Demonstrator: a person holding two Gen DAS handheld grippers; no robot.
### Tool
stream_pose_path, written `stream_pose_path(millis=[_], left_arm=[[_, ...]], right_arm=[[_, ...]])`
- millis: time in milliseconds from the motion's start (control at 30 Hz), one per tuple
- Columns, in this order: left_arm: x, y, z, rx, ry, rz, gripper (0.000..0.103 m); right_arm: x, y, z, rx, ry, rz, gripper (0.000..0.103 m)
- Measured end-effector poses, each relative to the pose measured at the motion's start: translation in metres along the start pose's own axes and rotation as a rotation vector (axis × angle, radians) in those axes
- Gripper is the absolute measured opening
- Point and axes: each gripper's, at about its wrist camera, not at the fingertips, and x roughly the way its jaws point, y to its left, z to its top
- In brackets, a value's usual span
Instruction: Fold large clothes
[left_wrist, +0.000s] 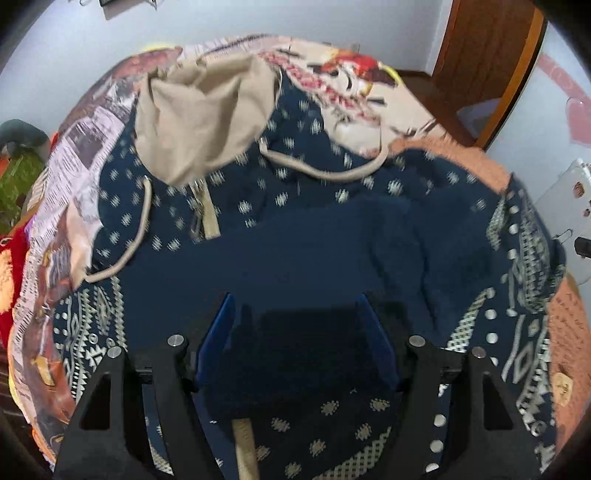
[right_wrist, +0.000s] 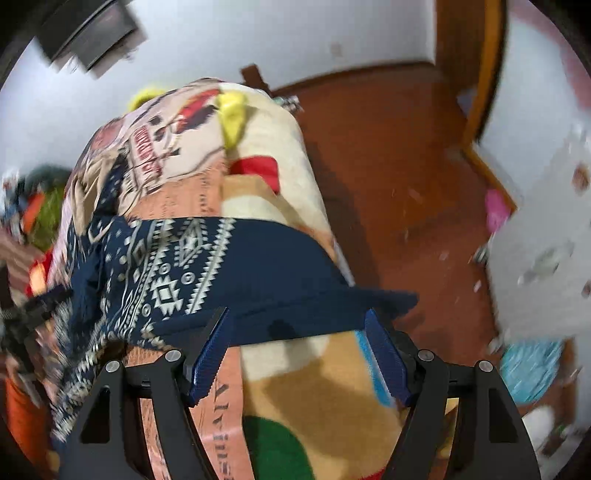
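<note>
on the printed blanket (right_wrist: 280, 206), the navy hoodie (left_wrist: 303, 251) is lying spread with its hood furthest away, and the left gripper (left_wrist: 299, 321) and right gripper (right_wrist: 299, 332) are hanging wide open, gripping nothing, so each is needing a fresh pinch on one edge.

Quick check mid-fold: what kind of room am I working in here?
Probably a bedroom at home: the navy patterned hoodie lies on a bed under a printed blanket, with a reddish floor, white walls and a wooden door frame beyond.
</note>
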Motion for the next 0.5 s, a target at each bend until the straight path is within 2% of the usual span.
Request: stream_pose_path(millis=[233, 433, 500], left_arm=[[0.012, 0.001, -0.002, -0.008, 0.007, -0.009, 0.069], [0.017, 0.002, 0.000, -0.019, 0.002, -0.024, 0.069], [0.017, 0.004, -0.001, -0.029, 0.002, -0.033, 0.069]], right_arm=[[0.050, -0.006, 0.006, 0.111, 0.095, 0.058, 0.072], [0.066, -0.003, 0.011, 0.144, 0.080, 0.034, 0.074], [0.069, 0.002, 0.011, 0.121, 0.073, 0.010, 0.071]])
